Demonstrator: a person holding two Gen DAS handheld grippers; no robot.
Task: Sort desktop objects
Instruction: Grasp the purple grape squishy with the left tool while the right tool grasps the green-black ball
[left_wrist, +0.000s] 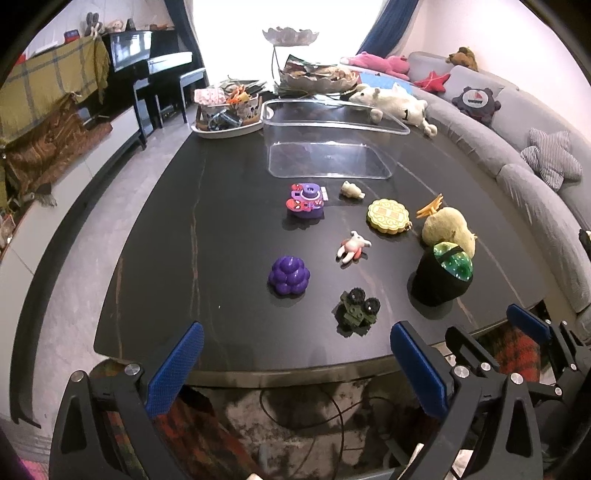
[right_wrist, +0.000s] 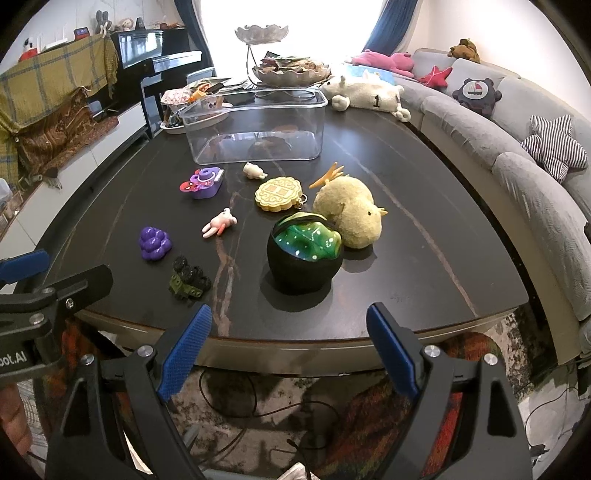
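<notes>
Here the clear plastic bin (left_wrist: 332, 147) sits empty on the surface (left_wrist: 221, 221); purple grapes (left_wrist: 289, 275), a mooncake toy (left_wrist: 388, 215) lie before it. Left claw (left_wrist: 295, 354) and right claw (right_wrist: 288, 332) gape apart, holding nothing.

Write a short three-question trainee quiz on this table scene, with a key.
1. True or false: the clear bin already holds sorted toys.
2. Which toy touches the black pot? A purple grapes B yellow plush C mooncake
3. Fill in: both the left claw and right claw are ____.

Key: 1 false; 2 B; 3 open
</notes>
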